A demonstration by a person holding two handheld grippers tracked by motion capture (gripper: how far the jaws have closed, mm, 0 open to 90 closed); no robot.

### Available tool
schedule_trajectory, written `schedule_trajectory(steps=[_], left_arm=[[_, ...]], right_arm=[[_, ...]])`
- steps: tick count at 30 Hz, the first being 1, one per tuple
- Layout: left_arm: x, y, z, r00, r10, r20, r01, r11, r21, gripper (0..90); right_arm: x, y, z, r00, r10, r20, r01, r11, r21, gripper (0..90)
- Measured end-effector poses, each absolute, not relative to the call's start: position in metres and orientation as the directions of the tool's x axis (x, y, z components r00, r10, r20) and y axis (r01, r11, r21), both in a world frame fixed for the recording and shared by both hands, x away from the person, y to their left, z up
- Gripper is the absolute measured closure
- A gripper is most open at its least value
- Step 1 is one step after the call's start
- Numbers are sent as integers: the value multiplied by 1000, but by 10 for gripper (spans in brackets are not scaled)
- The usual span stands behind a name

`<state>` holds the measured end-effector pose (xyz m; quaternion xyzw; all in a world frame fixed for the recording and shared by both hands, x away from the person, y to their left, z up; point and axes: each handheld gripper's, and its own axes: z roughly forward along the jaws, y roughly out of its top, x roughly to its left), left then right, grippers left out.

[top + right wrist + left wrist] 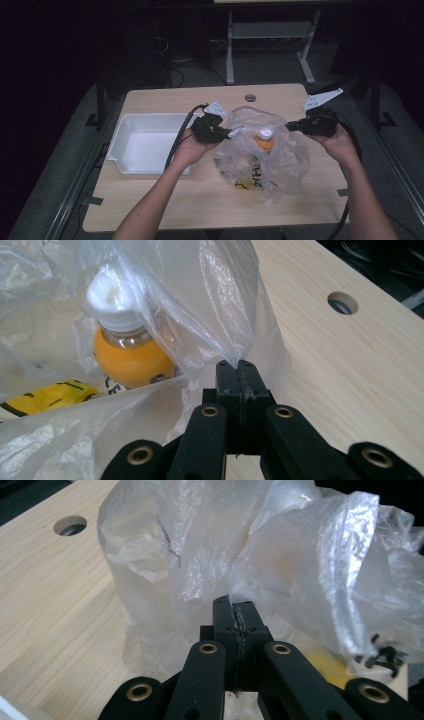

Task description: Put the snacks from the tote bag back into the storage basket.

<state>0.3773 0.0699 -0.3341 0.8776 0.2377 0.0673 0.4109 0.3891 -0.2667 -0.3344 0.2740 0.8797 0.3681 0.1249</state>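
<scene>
Forearms come in from the near edge of the high view, and we hold the left gripper (226, 132) and the right gripper (291, 126) on opposite sides of a clear plastic bag (280, 160) that sits mid-table. Inside it stands an orange bottle (263, 142) with a white cap, over something yellow and black lower down. We judge the film soft, slippery and easy to tear, while the bottle gives the load its weight, so it will swing if we lift fast. A white bin (142, 142) lies just left of the bag, close behind our left hand. The table (160, 200) is bare in front of us and on the far right, which leaves room to move; its far edge and right edge are not far from the bag.

Looking along the left gripper (235, 602) in its own view, we see its jaws clenched on a pinch of the plastic bag (200, 555) at the rim, film bunched above them. A round hole (70, 525) in the tabletop shows far left.

In the right gripper view, the right gripper (238, 365) is likewise clamped on a fold of the bag (220, 300), the bottle (131, 357) standing just beyond to the left. We judge the rim the right place to grip: doubled film, well clear of the cap.
</scene>
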Motion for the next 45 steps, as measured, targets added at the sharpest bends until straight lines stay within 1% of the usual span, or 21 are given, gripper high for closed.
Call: schedule_trajectory(steps=[9,13,15,19,26,29,31,45], left_arm=[[383,60,-349,862,502,-77,390,-556,734,899],[383,56,-358,853,513,-95,410,-546,730,899],[383,56,-361,853,512,-98,413,-548,727,899],[379,54,-365,851,515,-100,414,-542,731,899],[377,51,-370,850,519,-91,414,-550,725,898],[376,51,-372,851,519,-83,412,-562,717,899],[375,51,-373,851,520,-78,411,-565,716,899],[368,47,-390,853,515,-82,417,-580,700,898]], right_arm=[[392,-270,-358,-806,592,-1,438,598,671,899],[392,-271,-366,-803,596,14,457,601,656,898],[390,-272,-370,-803,596,11,453,598,661,899],[389,-273,-376,-798,601,39,476,589,654,898],[387,-274,-384,-793,608,34,474,582,661,898],[388,-275,-388,-783,619,58,488,554,674,898],[388,-275,-390,-782,621,56,487,553,676,898],[389,-273,-406,-766,638,76,523,550,651,897]])
